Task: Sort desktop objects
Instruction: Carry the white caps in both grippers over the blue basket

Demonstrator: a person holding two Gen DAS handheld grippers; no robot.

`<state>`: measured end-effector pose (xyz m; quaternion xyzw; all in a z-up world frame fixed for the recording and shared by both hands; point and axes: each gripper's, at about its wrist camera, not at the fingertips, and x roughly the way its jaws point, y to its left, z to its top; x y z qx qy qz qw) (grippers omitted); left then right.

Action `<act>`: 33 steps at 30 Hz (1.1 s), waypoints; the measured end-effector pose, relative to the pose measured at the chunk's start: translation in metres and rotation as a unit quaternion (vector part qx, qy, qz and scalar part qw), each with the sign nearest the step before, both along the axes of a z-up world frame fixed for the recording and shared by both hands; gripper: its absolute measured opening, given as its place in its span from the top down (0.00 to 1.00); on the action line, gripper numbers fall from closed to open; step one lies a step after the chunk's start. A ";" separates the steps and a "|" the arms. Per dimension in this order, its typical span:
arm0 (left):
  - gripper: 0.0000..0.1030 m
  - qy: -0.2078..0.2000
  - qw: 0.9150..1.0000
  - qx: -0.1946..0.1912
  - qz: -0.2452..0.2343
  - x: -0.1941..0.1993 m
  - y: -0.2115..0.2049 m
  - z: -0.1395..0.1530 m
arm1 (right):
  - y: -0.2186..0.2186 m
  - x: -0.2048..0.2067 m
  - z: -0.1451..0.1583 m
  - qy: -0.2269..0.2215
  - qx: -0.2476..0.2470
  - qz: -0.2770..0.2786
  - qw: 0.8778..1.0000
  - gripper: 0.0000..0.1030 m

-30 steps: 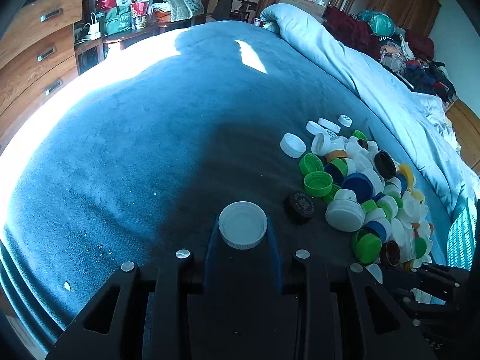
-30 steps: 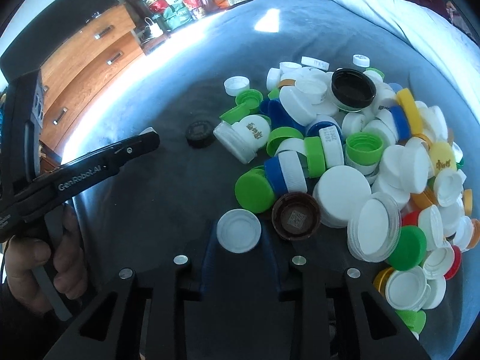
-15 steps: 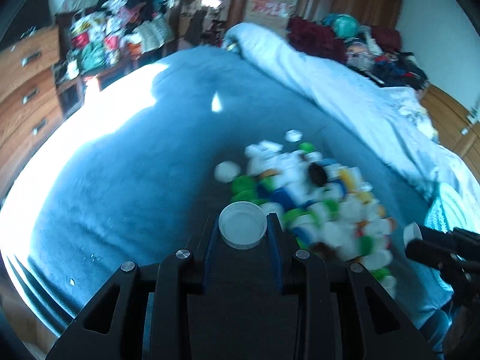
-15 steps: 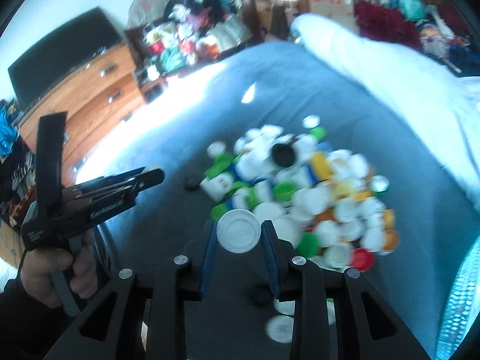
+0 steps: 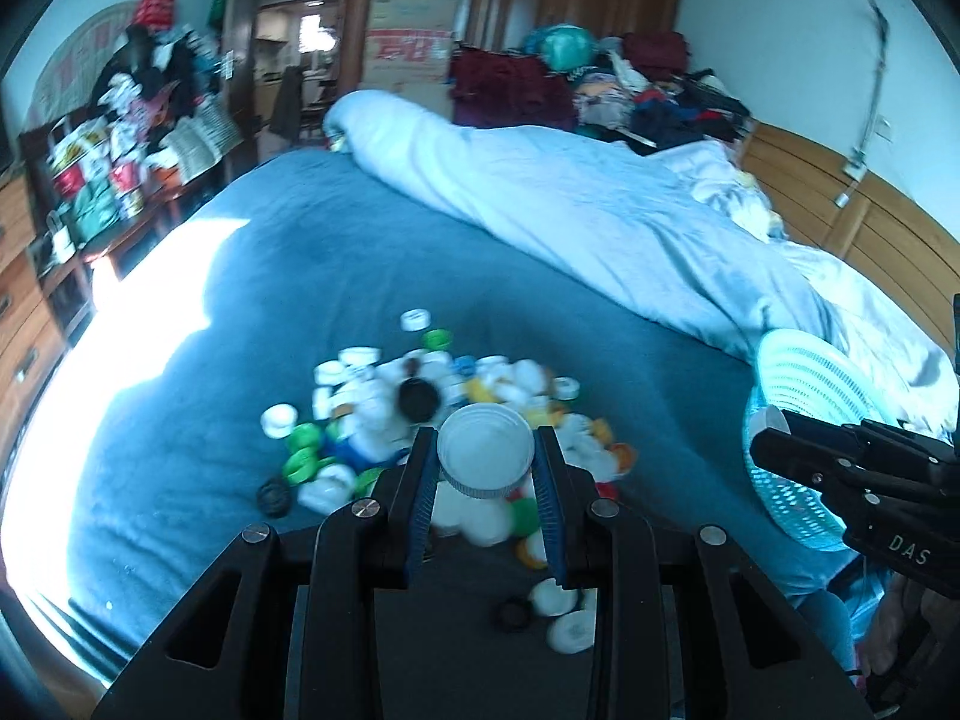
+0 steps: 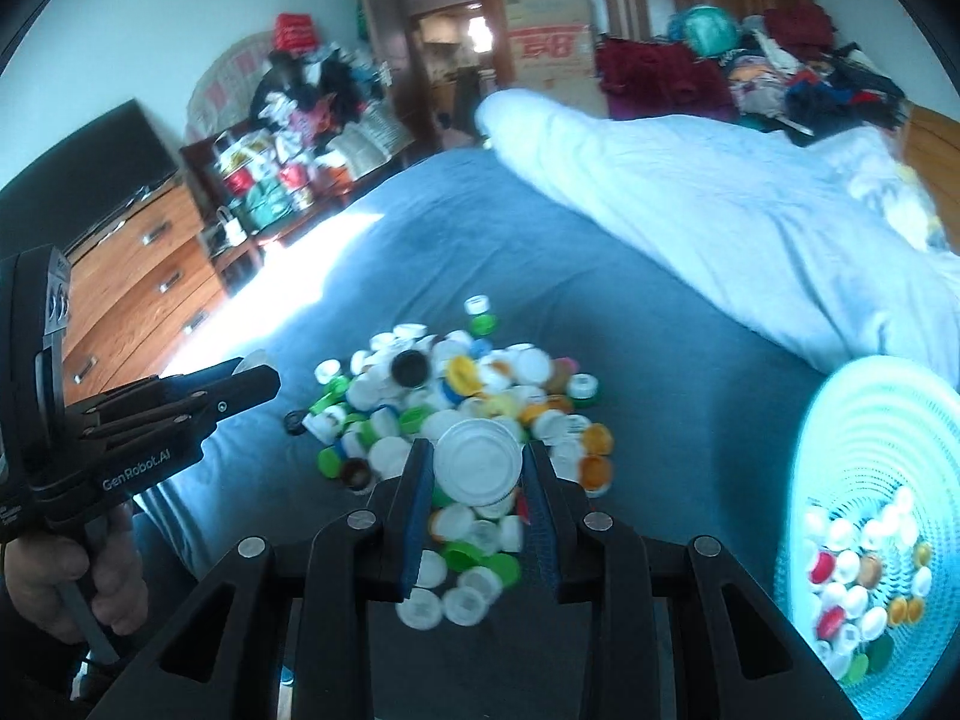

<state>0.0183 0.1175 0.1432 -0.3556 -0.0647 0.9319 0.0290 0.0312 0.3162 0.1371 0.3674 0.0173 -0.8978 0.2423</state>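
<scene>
The left gripper (image 5: 486, 468) is clenched on a white cap (image 5: 485, 455), pinched across its ribbed rim between the blue pads (image 5: 420, 498); the right gripper (image 6: 477, 474) likewise grips a second white cap (image 6: 478, 461) by its rim. Both caps are held in the air above the bed. Each looks light, rigid and smooth, so the ribbed rim is judged the correct hold; a pinch on the flat faces would probably slip. Below lies the cap pile (image 6: 456, 396), loose on the blue blanket (image 5: 300, 276), a soft covering that gives under pressure. To the right, the mesh basket (image 6: 870, 438) already contains sorted caps and stands just beside the pile, its rim raised. The route toward it appears unobstructed. Beyond, the rolled pale duvet (image 5: 600, 198) bounds the far side; open blanket remains to the left.
</scene>
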 end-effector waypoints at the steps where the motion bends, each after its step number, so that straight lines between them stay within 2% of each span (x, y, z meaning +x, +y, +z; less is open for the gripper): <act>1: 0.74 0.003 1.000 -0.005 -0.009 -0.002 0.010 0.005 | 0.007 0.001 0.003 0.004 0.002 -0.006 1.000 0.68; 10: 0.74 0.025 0.996 -0.020 -0.080 -0.023 0.090 0.036 | 0.091 0.002 0.023 0.018 -0.007 -0.082 0.996 0.68; 17: 0.74 0.028 0.991 -0.021 -0.127 -0.037 0.146 0.049 | 0.151 0.005 0.036 0.027 -0.010 -0.136 0.990 0.68; 24: 0.74 0.027 0.984 -0.032 -0.174 -0.048 0.201 0.060 | 0.189 0.010 0.041 0.036 -0.013 -0.168 0.985 0.68; 33: 0.74 0.026 0.970 -0.040 -0.238 -0.056 0.274 0.074 | 0.222 0.019 0.043 0.037 -0.011 -0.203 0.978 0.68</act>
